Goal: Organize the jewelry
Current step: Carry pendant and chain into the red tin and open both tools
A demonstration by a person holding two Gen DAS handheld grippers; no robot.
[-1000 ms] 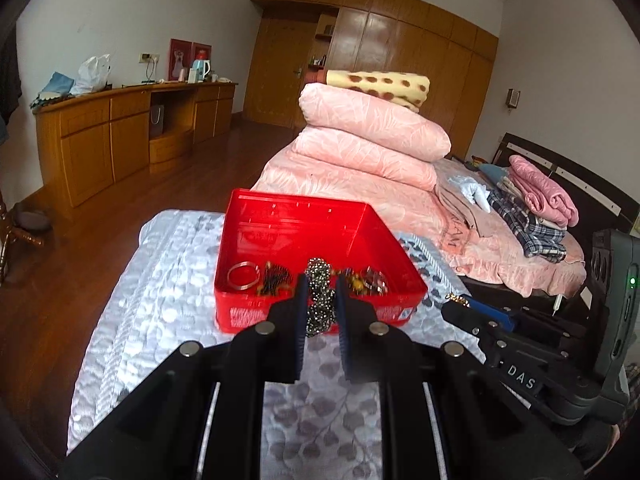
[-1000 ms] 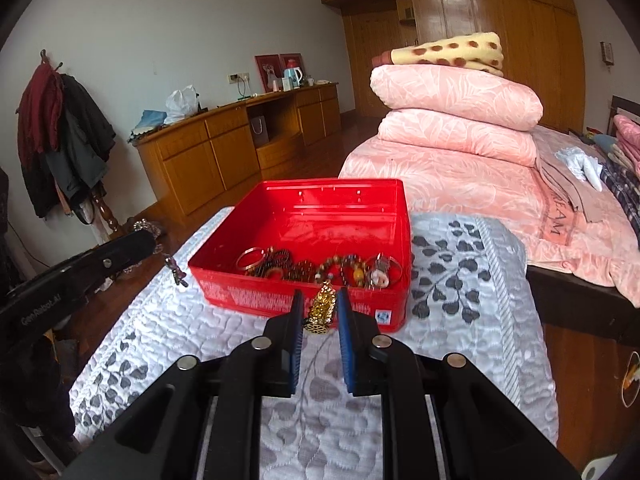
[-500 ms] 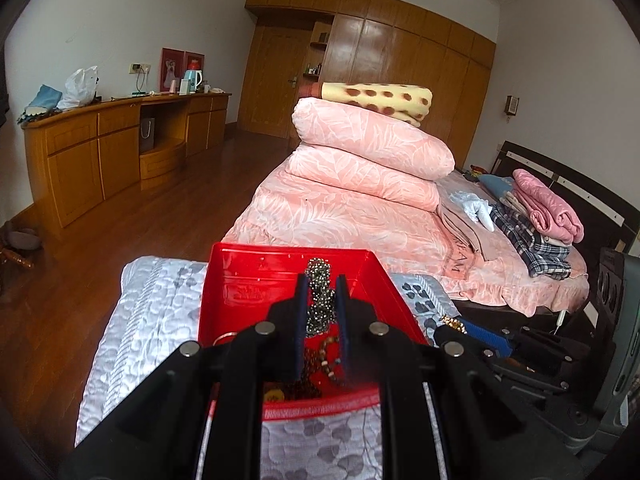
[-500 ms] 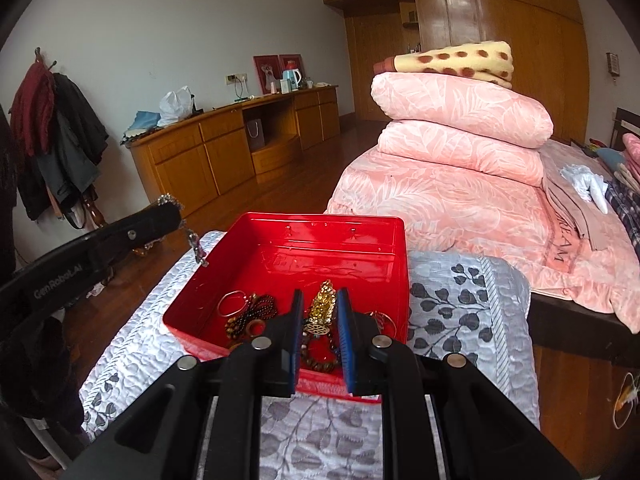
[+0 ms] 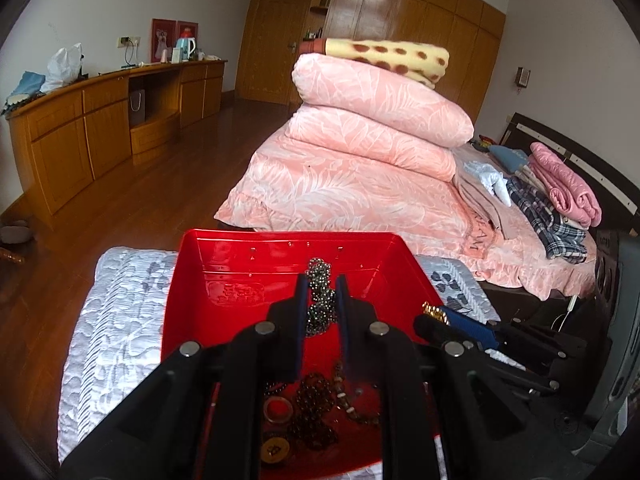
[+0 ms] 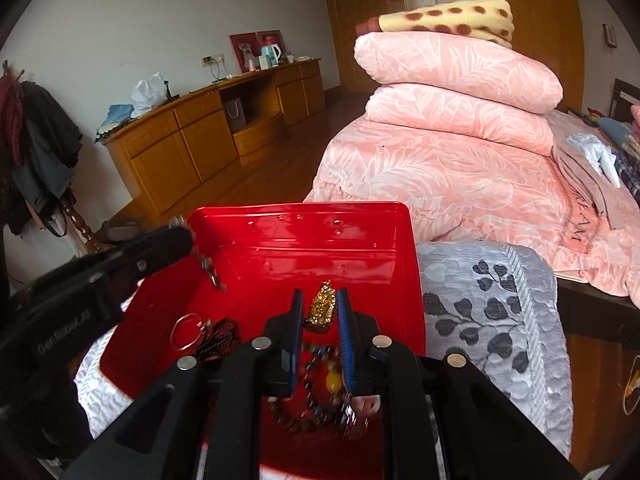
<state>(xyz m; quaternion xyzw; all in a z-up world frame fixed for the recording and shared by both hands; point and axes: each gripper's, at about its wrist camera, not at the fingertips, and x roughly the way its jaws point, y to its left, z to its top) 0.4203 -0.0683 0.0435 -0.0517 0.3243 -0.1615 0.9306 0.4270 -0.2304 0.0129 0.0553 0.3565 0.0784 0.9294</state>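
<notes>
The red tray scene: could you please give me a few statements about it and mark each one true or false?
1. The left gripper holds a dark beaded chain. True.
2. The right gripper is empty. False: a gold pendant sits between its pads.
3. Both grippers are over the red tray. True.
4. The tray holds no other jewelry. False: a silver ring and bead bracelets lie in it.
5. The tray sits on the wooden floor. False: it rests on a grey quilted cover.

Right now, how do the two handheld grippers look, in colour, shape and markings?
Both the left gripper and the right gripper are matte black, angular frames with round silver rivets. Their flat fingers carry blue pads. The left one bears white lettering on its side, blurred here.
</notes>
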